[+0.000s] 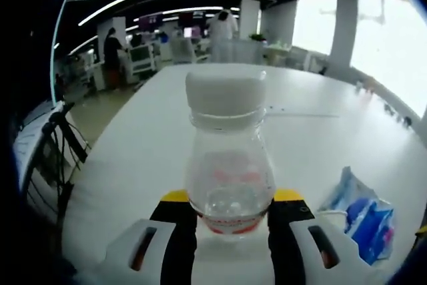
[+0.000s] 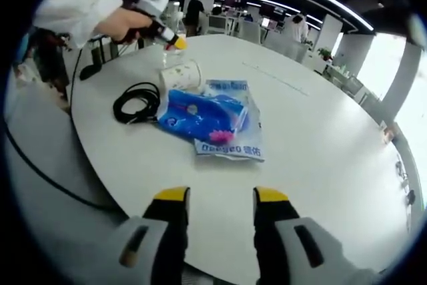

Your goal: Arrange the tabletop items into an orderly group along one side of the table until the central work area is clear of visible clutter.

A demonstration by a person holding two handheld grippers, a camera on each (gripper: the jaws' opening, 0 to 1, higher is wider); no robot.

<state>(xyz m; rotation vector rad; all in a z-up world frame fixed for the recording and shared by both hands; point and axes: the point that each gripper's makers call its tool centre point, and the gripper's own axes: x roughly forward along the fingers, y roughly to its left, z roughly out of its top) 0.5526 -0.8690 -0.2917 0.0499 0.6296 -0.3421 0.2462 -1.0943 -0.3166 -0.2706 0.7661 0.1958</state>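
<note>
The left gripper (image 1: 230,221) grips a clear bottle (image 1: 229,165) with a white cap, upright between its jaws on the white table (image 1: 133,158). The step in hand is carrying the bottle to the group. The next move calls for a free spot at the table edge. The right gripper (image 2: 219,211) is open and empty. At its 12 o'clock lies a blue packet (image 2: 213,119); at 11 o'clock, a black cable (image 2: 135,103) may obstruct placement.

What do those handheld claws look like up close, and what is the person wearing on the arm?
Each claw has two black fingers with yellow tips, set in pale grey housings with dark slots showing orange inside: the left claw and the right claw match. In the right gripper view, the person's sleeve is white.
</note>
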